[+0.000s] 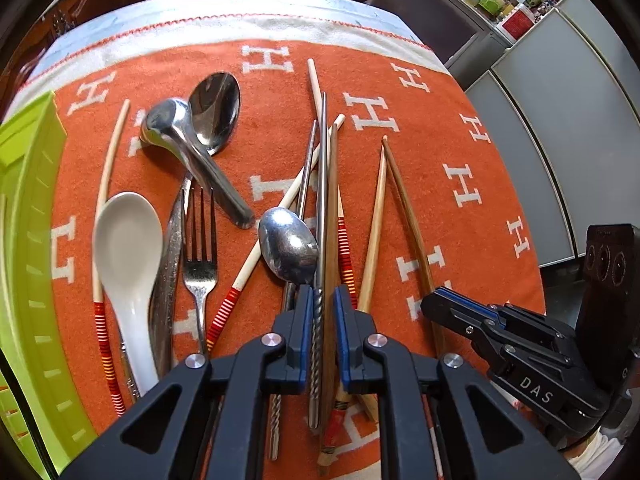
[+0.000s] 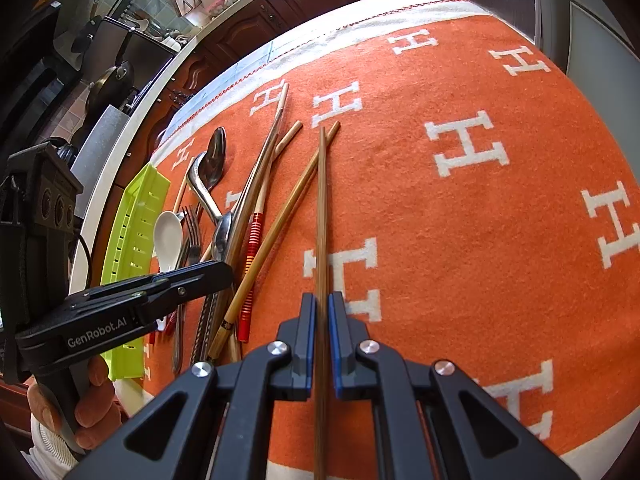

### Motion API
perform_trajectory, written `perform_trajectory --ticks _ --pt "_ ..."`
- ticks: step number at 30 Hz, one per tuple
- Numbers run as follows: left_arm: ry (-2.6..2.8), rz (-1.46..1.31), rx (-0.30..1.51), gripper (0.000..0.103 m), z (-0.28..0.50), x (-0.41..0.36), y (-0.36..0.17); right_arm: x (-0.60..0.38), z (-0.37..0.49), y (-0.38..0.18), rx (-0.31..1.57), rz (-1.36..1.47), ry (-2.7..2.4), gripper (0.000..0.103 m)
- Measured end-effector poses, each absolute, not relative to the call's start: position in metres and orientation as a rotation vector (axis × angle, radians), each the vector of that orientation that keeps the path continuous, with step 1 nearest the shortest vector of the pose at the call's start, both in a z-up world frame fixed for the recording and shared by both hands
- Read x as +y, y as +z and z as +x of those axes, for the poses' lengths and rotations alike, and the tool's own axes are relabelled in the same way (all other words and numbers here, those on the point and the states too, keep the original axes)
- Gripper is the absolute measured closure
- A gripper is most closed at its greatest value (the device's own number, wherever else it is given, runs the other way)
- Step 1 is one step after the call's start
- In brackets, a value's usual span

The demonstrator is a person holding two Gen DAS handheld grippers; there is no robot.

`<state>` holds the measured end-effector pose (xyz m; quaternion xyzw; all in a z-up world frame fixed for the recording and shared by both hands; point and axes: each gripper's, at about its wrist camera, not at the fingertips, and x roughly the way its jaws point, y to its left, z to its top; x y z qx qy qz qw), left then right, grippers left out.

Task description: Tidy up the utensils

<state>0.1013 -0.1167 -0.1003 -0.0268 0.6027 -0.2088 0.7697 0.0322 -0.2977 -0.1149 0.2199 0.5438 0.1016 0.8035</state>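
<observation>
At 9 o'clock, tray: green slotted tray (image 1: 28, 216), contents hidden.
Spoons: three metal, one white ceramic spoon (image 1: 124, 248).
Fork: one fork (image 1: 200, 256), beside knife.
Left gripper (image 1: 323, 300): narrow, clamping twisted metal chopstick (image 1: 318, 320).
Right gripper (image 2: 319, 312): narrow, clamping brown bamboo chopstick (image 2: 321, 200), pointing 12 o'clock.
Cloth: orange blanket (image 2: 480, 240) underneath.

Utensils lie jumbled on the orange cloth (image 1: 460, 152): a white spoon (image 1: 124, 256) beside a fork (image 1: 200, 256), two steel spoons (image 1: 200, 128) crossed, and mixed wooden and metal chopsticks (image 1: 320, 168) overlapping. One brown chopstick (image 2: 321, 216) lies apart, pointing away.
</observation>
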Motion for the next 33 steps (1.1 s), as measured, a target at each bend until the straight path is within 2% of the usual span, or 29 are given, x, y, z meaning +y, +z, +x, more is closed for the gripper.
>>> perform_trajectory --ticks 6,23,26,30,33 --pt "-0.463 0.016 1.291 0.099 0.09 -0.119 -0.093 -0.297 0.033 -0.115 1.164 0.465 0.217 0.097" --pt "-0.541 0.01 1.299 0.099 0.083 -0.128 -0.089 -0.296 0.033 -0.115 1.16 0.463 0.215 0.097" --pt "-0.564 0.032 1.303 0.096 0.083 -0.14 -0.089 -0.296 0.032 -0.115 1.157 0.466 0.212 0.097" --pt "-0.553 0.062 1.3 0.086 0.086 -0.149 -0.093 -0.295 0.029 -0.113 1.146 0.452 0.198 0.097" --pt "-0.548 0.075 1.301 0.086 0.088 -0.153 -0.095 -0.298 0.027 -0.112 1.139 0.466 0.197 0.097"
